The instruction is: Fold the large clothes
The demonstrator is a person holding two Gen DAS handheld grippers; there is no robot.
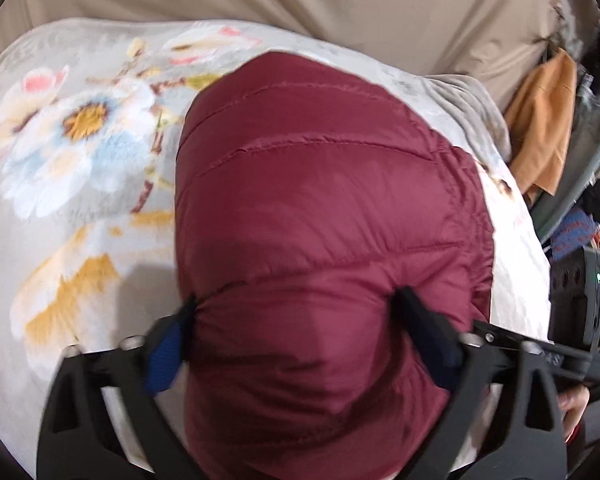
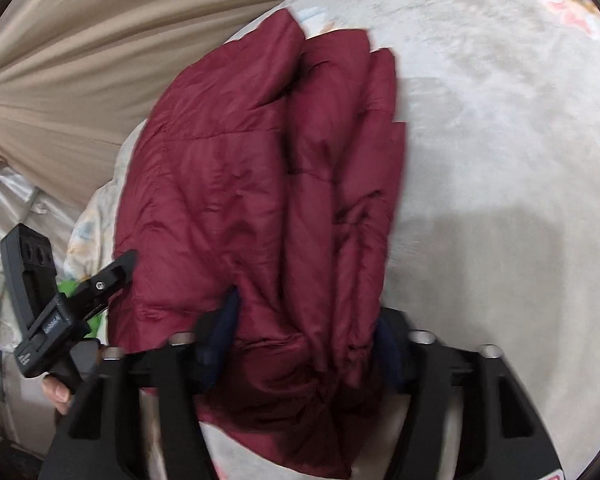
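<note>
Left gripper [image 1: 296, 304]: black frame, blue-padded fingers [image 1: 168, 348], jaws clamped on the near bulk of a maroon quilted puffer jacket [image 1: 324, 200]. Right gripper [image 2: 308, 320]: jaws closed on a gathered stack of the same jacket's folds. Jacket: bunched in layers, lying on a pale floral fleece blanket [image 1: 80, 152] spread over a bed. Beige curtain [image 1: 300, 0]: hanging behind the blanket's far edge. Orange cloth [image 1: 540, 120]: beside the blanket at its right edge in the left wrist view. Both views motion-blurred; each gripper shows at the edge of the other's view.
</note>
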